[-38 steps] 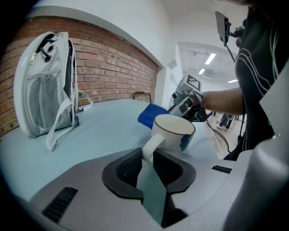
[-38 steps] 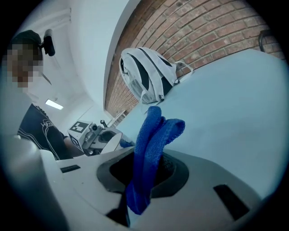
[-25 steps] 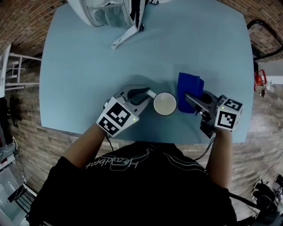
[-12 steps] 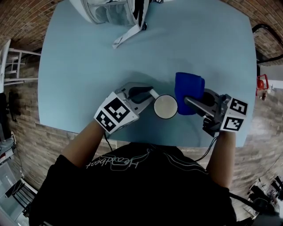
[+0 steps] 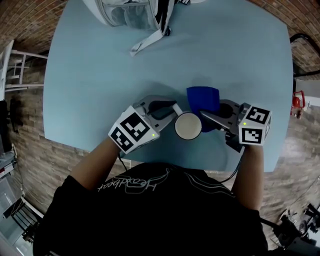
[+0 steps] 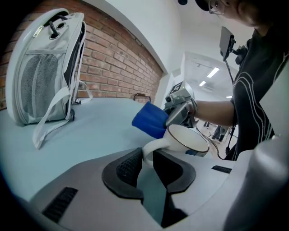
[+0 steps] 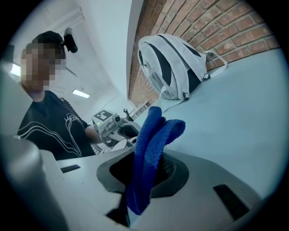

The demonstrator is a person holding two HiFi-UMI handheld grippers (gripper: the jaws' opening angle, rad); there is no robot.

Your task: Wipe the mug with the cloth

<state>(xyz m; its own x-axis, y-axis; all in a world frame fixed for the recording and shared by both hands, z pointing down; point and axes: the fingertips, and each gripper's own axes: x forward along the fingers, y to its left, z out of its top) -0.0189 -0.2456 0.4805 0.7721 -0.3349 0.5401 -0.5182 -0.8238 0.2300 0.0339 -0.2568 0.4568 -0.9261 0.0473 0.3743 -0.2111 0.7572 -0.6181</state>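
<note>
Closest to the person, just inside the near edge of the table, the left gripper has its jaws pressed onto the handle of the white mug. The left gripper view shows the handle pinched between the two dark pads. The mug stands upright with its mouth up, a little right of the middle of that edge. Holding it by the handle probably steadies it and leaves the body and rim free for wiping.

Just to the right of the mug, the right gripper has its jaws clamped on the blue cloth. In the right gripper view a folded bunch of it stands up from between the pads and flops forward, so soft fabric rather than the jaw tips would meet the mug. From above, the cloth lies against or just beside the mug's far right side. Whether it actually touches cannot be told.

The wipe looks to be at or about its start, and nothing shows yet on the mug's surface.

At the table's far edge, well apart from all this, sits a grey and white backpack, its strap trailing onto the tabletop.
</note>
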